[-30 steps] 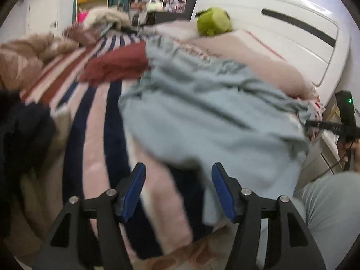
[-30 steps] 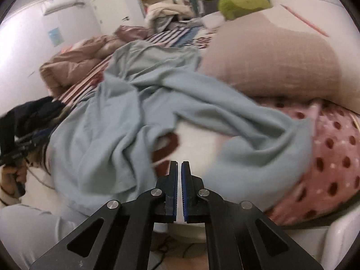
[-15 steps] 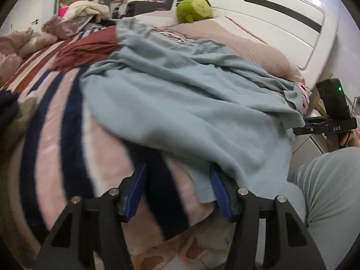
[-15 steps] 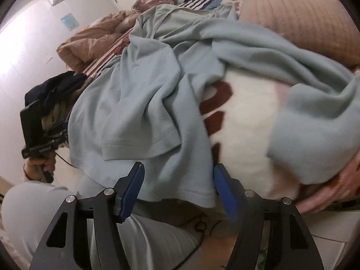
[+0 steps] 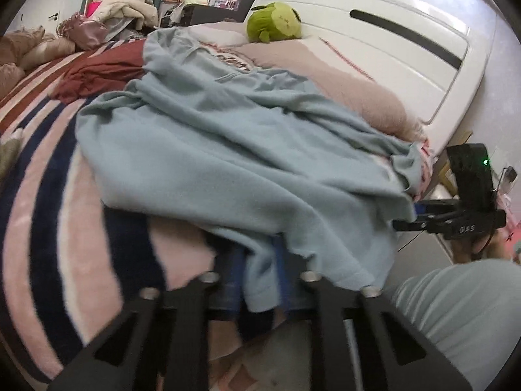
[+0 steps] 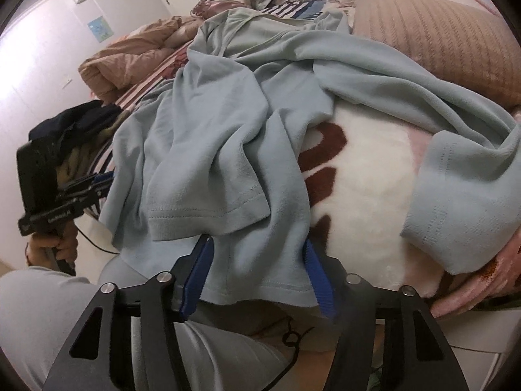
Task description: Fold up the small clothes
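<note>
A pale blue garment (image 5: 234,163) lies on a blanket (image 5: 49,215) striped pink, navy, white and maroon, with a dark red cloth (image 5: 97,73) beside it, a green plush toy (image 5: 273,22) beyond, and a white headboard (image 5: 374,45) behind.

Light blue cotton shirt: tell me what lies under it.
Under the light blue cotton shirt shows a striped fleece blanket and a pink pillow; whatever lies beneath its middle is covered.

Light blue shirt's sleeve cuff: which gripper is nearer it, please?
Right. The right gripper sits beside the light blue cuff; the left gripper is farther along the hem. Both jaws are closing with hem between.
</note>
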Motion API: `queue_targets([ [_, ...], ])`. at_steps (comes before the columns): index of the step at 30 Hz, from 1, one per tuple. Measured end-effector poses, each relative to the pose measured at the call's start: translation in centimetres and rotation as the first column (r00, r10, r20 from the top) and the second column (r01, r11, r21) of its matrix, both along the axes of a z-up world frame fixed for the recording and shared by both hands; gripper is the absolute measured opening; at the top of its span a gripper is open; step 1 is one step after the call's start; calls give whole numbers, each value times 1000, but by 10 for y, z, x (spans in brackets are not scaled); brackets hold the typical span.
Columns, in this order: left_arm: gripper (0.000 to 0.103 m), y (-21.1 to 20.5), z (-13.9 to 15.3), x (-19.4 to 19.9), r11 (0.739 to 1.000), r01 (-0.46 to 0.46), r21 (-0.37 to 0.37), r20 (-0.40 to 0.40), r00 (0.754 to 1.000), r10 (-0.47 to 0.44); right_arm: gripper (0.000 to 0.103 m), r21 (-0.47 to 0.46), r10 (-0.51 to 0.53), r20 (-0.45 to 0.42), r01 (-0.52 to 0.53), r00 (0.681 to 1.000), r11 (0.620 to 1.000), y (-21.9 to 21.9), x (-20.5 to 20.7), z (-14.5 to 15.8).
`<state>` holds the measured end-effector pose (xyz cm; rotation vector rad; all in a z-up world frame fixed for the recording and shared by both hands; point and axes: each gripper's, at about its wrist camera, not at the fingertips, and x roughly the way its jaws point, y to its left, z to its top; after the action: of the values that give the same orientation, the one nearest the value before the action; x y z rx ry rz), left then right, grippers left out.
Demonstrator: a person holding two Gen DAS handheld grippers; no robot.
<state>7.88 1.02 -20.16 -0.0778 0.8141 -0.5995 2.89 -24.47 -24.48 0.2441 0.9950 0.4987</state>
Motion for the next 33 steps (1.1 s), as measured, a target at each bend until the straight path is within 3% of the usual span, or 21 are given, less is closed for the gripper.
queue_targets([
  [6,6,4,30,-20,997,-70,25,114,991,67,33,43,-15,-18,16,1000,999,-13,-6,-3],
  [11,5,34,43,-35,990,-141,31,127,983,136,34,75,5,-67,0,998,997,-18,-10,-15],
  [18,5,88,25,-51,954,-273,124,58,962,268,39,134,26,-103,-12,994,991,-15,-8,-27],
  [21,6,104,6,-55,955,-277,104,-29,959,281,41,96,50,-143,-37,988,995,-9,-6,-33],
  [22,8,105,0,-55,964,-252,87,-63,964,258,50,75,55,-150,-44,987,996,-7,-5,-35],
  [23,17,106,-3,-57,967,-244,71,-73,966,249,55,48,45,-162,-37,986,998,-6,-5,-39],
  [24,29,107,-7,-57,971,-234,48,-88,967,238,63,65,42,-169,-31,985,997,-7,-4,-39],
  [25,53,107,-10,-55,974,-225,26,-107,968,227,66,106,46,-188,-27,981,994,-10,-3,-42],
  [26,60,107,-11,-54,975,-223,14,-112,968,223,66,145,59,-201,-30,978,989,-11,-1,-45],
  [29,60,97,-15,-44,977,-215,16,-114,970,215,66,207,84,-199,-42,976,977,-11,5,-48],
  [31,60,87,-16,-36,977,-212,29,-100,972,214,58,267,99,-179,-49,979,962,-9,8,-46],
  [33,59,77,-13,-29,976,-214,41,-81,973,217,58,269,101,-186,-48,977,962,-5,11,-44],
])
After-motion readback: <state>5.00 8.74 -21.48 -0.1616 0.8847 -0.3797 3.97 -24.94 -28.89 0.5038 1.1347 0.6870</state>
